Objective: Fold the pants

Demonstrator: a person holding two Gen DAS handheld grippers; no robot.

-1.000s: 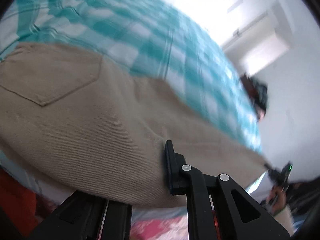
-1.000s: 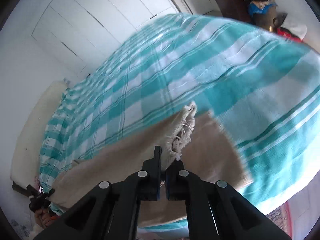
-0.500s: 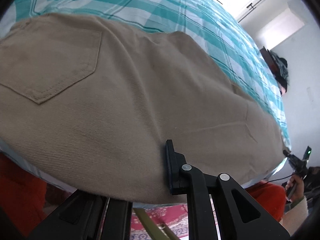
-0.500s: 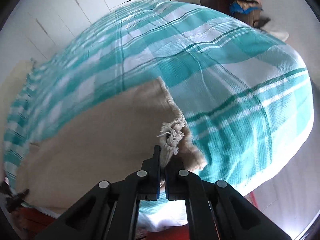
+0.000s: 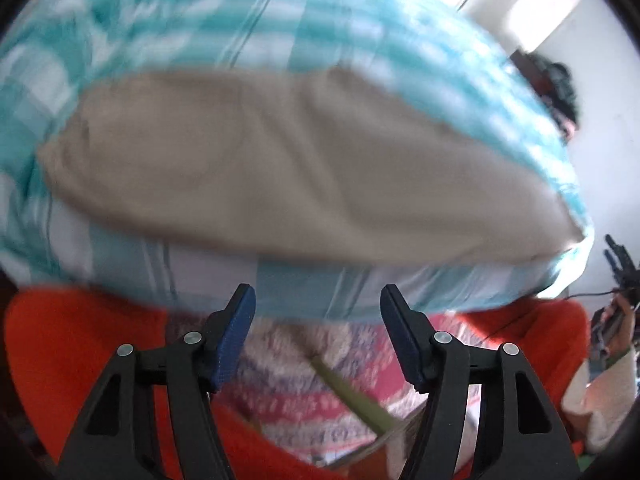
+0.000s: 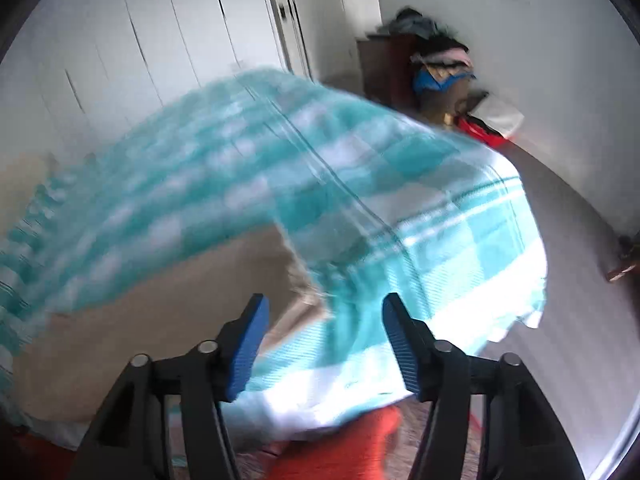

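Where they clamped before, both claws — left [image 5: 318,334], right [image 6: 322,344] — gape off the pants [image 5: 304,168].

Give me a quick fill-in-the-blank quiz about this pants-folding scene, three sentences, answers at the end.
1. The tan pants lie on a teal and white ____ bedspread.
2. The left gripper and the right gripper both have their jaws ____.
3. The pads on the gripper fingers are colored ____.

Missing words: checked; open; blue
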